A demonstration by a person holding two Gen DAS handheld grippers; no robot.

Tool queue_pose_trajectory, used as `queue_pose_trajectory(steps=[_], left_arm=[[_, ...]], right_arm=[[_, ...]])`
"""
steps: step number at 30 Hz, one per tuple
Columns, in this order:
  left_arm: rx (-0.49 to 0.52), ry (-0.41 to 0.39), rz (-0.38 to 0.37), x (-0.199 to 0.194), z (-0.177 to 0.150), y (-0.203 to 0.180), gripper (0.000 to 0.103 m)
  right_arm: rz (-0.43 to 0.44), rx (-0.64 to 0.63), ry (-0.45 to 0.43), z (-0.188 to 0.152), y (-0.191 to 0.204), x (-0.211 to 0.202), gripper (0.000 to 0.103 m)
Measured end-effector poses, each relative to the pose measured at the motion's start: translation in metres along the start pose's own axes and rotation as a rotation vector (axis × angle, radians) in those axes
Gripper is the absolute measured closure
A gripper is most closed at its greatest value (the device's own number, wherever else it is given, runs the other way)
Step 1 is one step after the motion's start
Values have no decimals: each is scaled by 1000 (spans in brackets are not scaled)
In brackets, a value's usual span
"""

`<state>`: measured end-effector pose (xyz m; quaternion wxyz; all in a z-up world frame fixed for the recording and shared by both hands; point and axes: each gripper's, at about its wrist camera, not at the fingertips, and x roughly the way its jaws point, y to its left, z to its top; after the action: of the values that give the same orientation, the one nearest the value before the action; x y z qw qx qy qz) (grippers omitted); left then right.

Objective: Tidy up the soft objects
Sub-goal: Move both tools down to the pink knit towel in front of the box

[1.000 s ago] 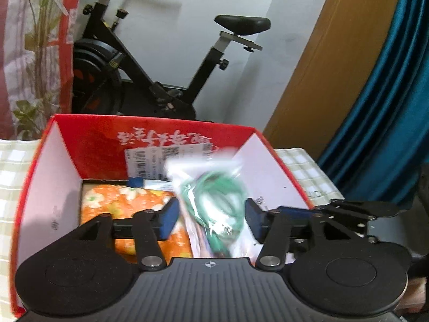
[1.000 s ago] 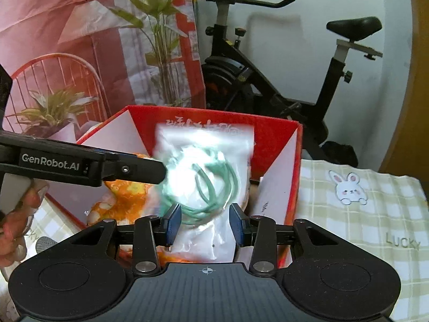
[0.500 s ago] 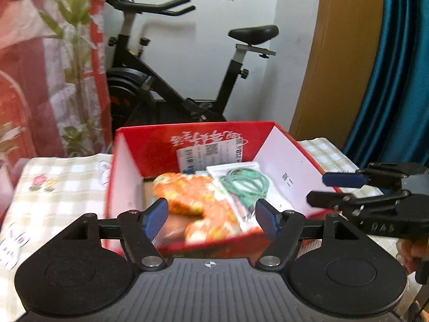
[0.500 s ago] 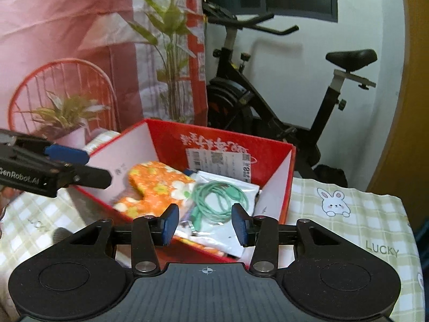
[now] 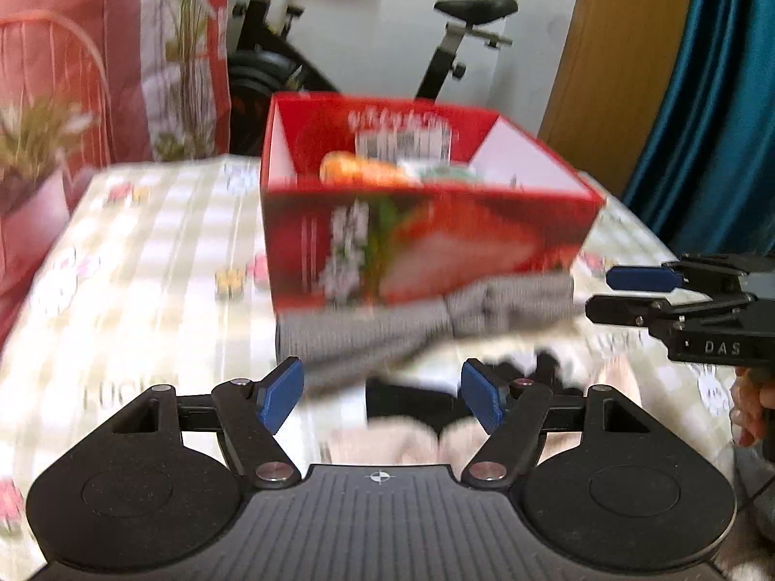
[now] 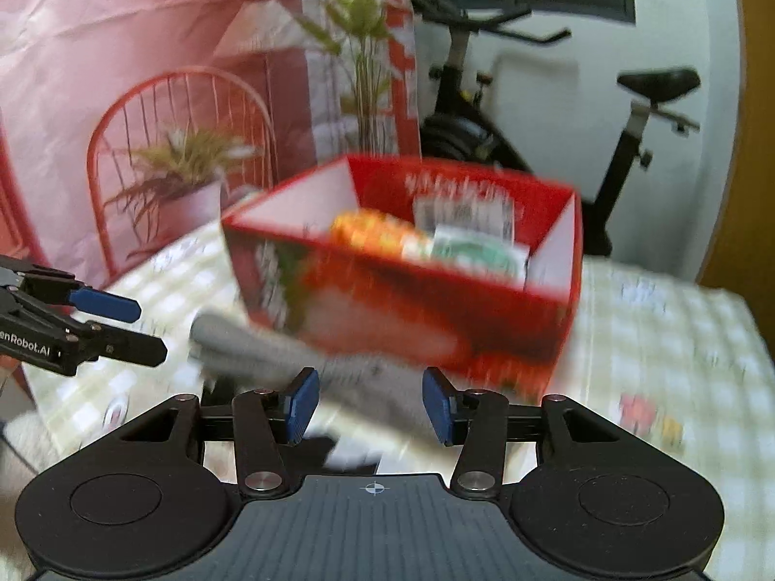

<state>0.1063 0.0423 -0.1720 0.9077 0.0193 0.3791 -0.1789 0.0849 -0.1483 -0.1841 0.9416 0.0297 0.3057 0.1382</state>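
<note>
A red cardboard box (image 5: 426, 242) stands on the checked tablecloth; it also shows in the right wrist view (image 6: 436, 319). Inside lie an orange floral cloth (image 5: 363, 169) and a clear bag with green bands (image 6: 479, 252). A grey sock (image 5: 416, 324) lies against the box front, also in the right wrist view (image 6: 252, 348). Black and cream soft items (image 5: 436, 402) lie nearer. My left gripper (image 5: 382, 399) is open and empty above them. My right gripper (image 6: 370, 409) is open and empty over the grey sock.
An exercise bike (image 6: 629, 145) stands behind the table by the white wall. A red backdrop with printed plants (image 6: 169, 121) hangs at the left. A blue curtain (image 5: 717, 97) and a wooden panel are at the right. The frames are blurred.
Both grippers have pulled back and down from the box, leaving the bag of green bands inside it. The soft items in front of the box have come into view.
</note>
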Motion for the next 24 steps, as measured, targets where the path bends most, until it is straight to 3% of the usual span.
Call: queue_pose_trajectory(steps=[2, 10, 24], left_arm=[[-35, 17, -1, 4, -11, 2, 29], [-148, 40, -12, 20, -39, 9, 29], [-177, 27, -24, 26, -57, 6, 44]], right_arm=[[-14, 4, 18, -19, 6, -2, 53], [-52, 73, 105, -67, 15, -5, 52], [11, 235, 167, -76, 4, 16, 57]])
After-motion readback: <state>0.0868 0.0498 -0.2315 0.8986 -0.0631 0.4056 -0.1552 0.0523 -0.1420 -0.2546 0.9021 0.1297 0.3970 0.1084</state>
